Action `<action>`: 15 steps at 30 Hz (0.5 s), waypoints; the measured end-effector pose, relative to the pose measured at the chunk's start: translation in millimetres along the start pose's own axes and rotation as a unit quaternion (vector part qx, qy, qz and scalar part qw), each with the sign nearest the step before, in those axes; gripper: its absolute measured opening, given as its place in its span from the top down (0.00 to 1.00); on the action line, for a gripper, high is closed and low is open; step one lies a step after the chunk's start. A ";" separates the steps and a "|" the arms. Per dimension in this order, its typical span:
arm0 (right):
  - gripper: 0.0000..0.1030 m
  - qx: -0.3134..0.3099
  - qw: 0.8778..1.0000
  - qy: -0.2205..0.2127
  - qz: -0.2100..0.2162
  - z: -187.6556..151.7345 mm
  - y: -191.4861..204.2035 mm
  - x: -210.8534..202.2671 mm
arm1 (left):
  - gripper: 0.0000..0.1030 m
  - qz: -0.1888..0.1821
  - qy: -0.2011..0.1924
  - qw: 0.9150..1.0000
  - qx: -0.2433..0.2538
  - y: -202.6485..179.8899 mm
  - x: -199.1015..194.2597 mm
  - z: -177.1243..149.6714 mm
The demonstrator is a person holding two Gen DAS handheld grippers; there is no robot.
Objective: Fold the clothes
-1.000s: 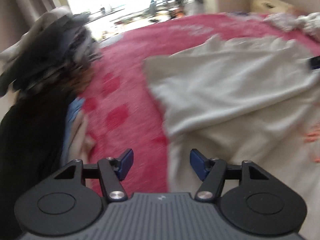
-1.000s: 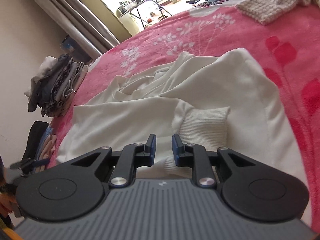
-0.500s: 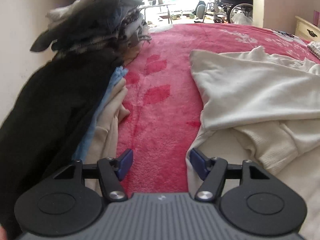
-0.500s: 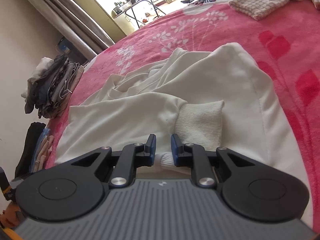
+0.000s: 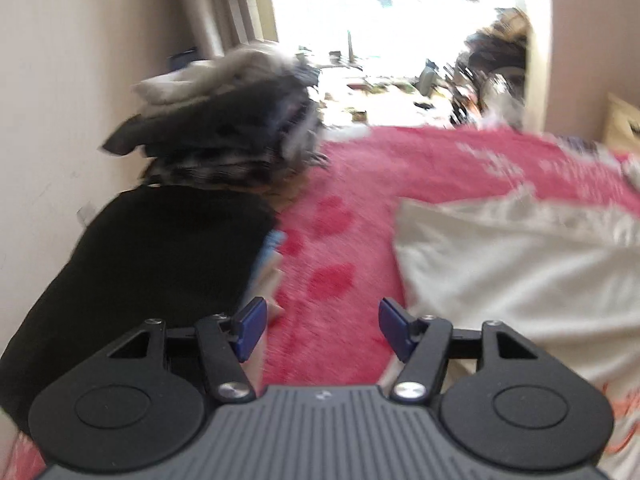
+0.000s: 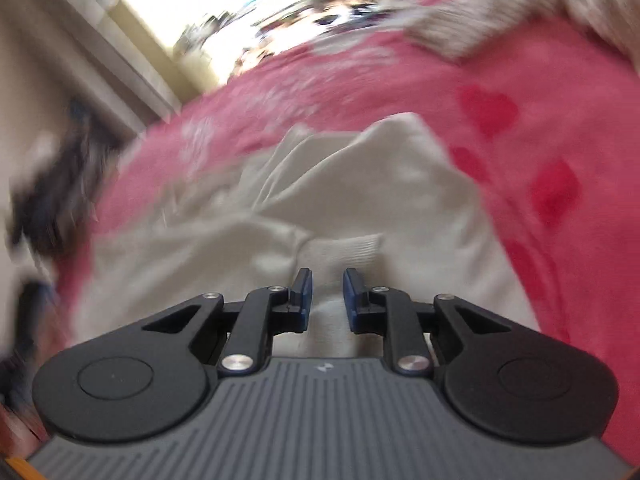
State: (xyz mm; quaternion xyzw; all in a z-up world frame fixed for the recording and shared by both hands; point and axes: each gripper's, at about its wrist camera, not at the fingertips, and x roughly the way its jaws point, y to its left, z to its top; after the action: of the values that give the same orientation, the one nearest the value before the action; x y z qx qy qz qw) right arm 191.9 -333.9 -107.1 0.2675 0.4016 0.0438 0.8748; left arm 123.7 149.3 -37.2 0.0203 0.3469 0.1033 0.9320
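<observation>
A cream sweatshirt (image 5: pixel 520 272) lies spread on the pink blanket (image 5: pixel 340 272), to the right of my left gripper (image 5: pixel 322 328). That gripper stands open above bare blanket with nothing between its fingers. In the right wrist view the same sweatshirt (image 6: pixel 360 184) lies rumpled, its ribbed cuff (image 6: pixel 344 250) folded across the body. My right gripper (image 6: pixel 327 292) hovers just in front of that cuff. Its jaws stand a narrow gap apart, and only cloth lying below shows through the gap. Both views are blurred.
A folded black garment (image 5: pixel 168 264) and a taller heap of dark and grey clothes (image 5: pixel 232 132) sit along the wall (image 5: pixel 60 80) on the left. A beige knitted garment (image 6: pixel 500 12) lies at the far right of the bed. A bright window lies beyond.
The left gripper has risen and rolled, so the clothes pile and window now fill more of its view. The right gripper has shifted and tilted slightly over the cuff. Neither jaw gap has changed.
</observation>
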 end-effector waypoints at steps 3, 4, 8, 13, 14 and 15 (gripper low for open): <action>0.83 -0.001 1.000 -0.012 0.005 5.9 -3.8 -36.0 | 0.37 0.003 -0.015 1.000 -0.018 23.2 -23.0 12.6; 0.83 -0.009 1.000 -0.013 0.007 6.6 -2.7 -50.5 | 0.35 0.002 -0.022 1.000 -0.020 30.3 -33.5 16.6; 0.79 -0.037 0.999 -0.007 0.025 0.5 3.8 -107.1 | 0.32 -0.020 -0.040 0.999 0.006 52.1 -80.9 33.3; 0.69 -0.083 0.996 -0.006 0.042 -17.8 21.2 -174.6 | 0.28 -0.072 -0.034 0.997 0.017 67.2 -133.6 38.6; 0.67 -0.088 0.995 -0.003 0.045 -22.9 23.5 -186.5 | 0.28 -0.084 -0.026 0.996 0.020 67.1 -140.4 35.1; 0.66 -0.091 0.995 0.000 0.047 -27.9 25.8 -197.3 | 0.28 -0.097 -0.016 0.995 0.021 66.3 -145.6 30.1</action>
State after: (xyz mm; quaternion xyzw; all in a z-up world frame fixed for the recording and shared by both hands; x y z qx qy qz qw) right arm 42.3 -357.3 25.0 0.2057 0.3831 0.1216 0.8923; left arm 24.0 185.1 86.5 0.0074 0.3346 0.0045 0.9423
